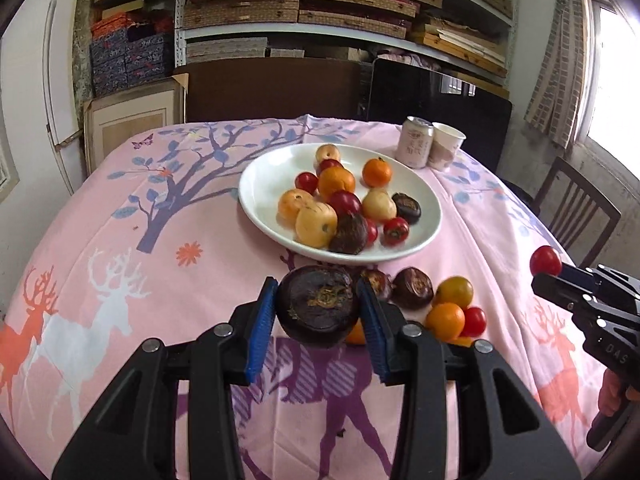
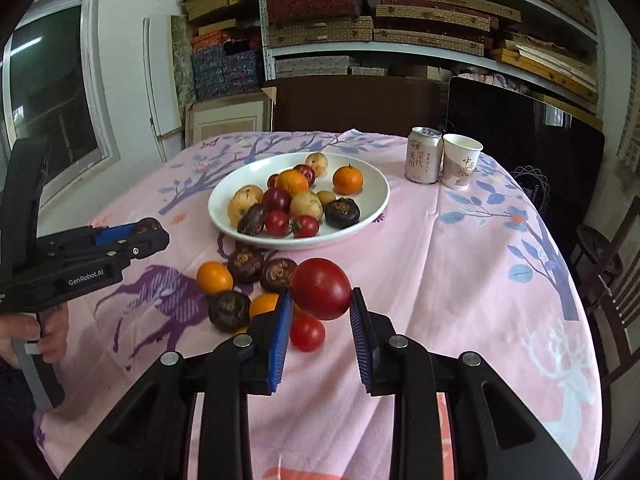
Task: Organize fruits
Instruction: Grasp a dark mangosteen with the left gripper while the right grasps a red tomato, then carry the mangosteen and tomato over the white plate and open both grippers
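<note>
Left wrist view shows the left gripper (image 1: 318, 306) clamped on a dark chestnut (image 1: 318, 308) and the right gripper (image 2: 320, 300) pinching a red tomato (image 2: 321, 294), so next both probably must be carried over the white plate (image 1: 256, 184) and released

The left gripper (image 2: 150, 232) carries the white lettering "GenRobot.AI" along its black body, and the right gripper (image 1: 546, 270) shows "DAS" on its side, cut off at the frame edge. The paper cup (image 2: 460, 160) bears the large characters "中国", while the printing on the drink can (image 2: 423, 156) beside it is too small to make out.
</note>
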Motion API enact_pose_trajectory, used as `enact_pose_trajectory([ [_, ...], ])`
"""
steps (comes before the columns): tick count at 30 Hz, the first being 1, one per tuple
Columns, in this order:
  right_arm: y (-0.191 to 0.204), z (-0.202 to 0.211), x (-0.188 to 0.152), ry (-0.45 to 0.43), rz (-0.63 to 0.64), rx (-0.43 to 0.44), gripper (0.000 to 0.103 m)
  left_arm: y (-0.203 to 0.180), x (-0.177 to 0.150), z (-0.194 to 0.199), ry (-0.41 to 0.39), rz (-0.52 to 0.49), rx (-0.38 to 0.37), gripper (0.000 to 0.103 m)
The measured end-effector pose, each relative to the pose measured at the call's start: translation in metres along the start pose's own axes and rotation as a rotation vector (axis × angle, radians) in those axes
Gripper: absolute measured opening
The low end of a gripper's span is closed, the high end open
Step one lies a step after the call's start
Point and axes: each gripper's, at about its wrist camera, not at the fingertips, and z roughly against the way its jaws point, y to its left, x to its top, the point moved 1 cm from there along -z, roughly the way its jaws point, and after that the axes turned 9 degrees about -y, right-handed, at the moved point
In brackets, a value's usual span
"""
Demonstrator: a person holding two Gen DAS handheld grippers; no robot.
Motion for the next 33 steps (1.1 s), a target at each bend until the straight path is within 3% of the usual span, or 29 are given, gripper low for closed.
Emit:
enact_pose_trajectory([
  [6,-0.021,-0.047,0.037,-0.016,-0.016,-0.05,0.029,0.0,0.044,-0.02,-0.043,-0.009,-0.002,0.04],
  [9,-0.031,-0.072,0.054,-0.025,-0.022,-0.065,0.029,-0.002,0.064,-0.04,-0.076,-0.051,0.047,0.04],
  [12,-0.041,-0.097,0.07,-0.022,-0.078,-0.041,0.029,-0.003,0.078,-0.068,-0.078,-0.111,0.175,0.04],
  [15,-0.043,-0.123,0.082,-0.009,-0.107,-0.007,0.029,0.006,0.088,-0.098,-0.03,-0.05,0.131,0.04],
  [18,-0.039,-0.149,0.086,0.02,-0.099,0.026,0.029,0.009,0.09,-0.122,-0.014,-0.062,0.16,0.04],
  [22,-0.03,-0.181,0.079,0.074,-0.061,0.061,0.029,0.015,0.092,-0.15,0.034,-0.035,0.144,0.039],
  [29,-0.022,-0.196,0.07,0.078,-0.052,0.104,0.032,0.02,0.095,-0.17,0.042,-0.013,0.108,0.04],
  [30,-0.022,-0.195,0.071,0.06,-0.044,0.097,0.061,0.02,0.096,-0.172,0.047,-0.01,0.101,0.041],
  [31,-0.023,-0.192,0.07,0.038,-0.043,0.086,0.1,0.021,0.096,-0.173,0.054,-0.002,0.086,0.063],
  [32,-0.025,-0.187,0.071,0.009,-0.049,0.078,0.099,0.022,0.096,-0.174,0.066,0.007,0.081,0.098],
  [33,-0.027,-0.184,0.072,0.003,-0.05,0.077,0.099,0.022,0.095,-0.173,0.059,0.012,0.094,0.099],
])
